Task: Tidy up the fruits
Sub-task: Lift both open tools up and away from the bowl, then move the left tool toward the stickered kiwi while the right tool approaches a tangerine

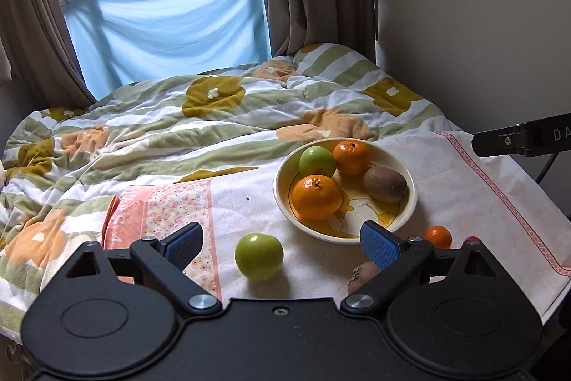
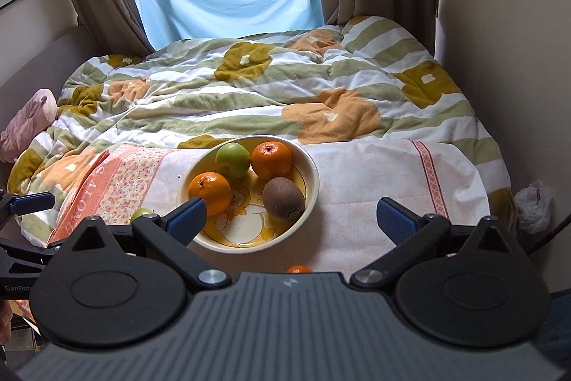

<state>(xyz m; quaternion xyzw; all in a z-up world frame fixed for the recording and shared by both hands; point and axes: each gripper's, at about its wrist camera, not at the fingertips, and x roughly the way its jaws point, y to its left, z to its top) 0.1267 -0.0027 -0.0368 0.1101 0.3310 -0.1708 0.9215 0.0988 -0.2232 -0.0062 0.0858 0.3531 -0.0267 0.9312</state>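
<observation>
Loose apple point(image 1: 258, 256) on cloth point(image 1: 464, 188), between left gripper point(image 1: 282, 241) fingers, untouched. Bowl point(image 1: 410, 202) just beyond: two oranges, apple, kiwi inside. Mandarin point(image 1: 438, 235) and kiwi point(image 1: 362, 275) loose near right finger. Left jaws wide, empty. Right gripper point(image 2: 291, 216) wide, empty, above bowl's near rim.
</observation>
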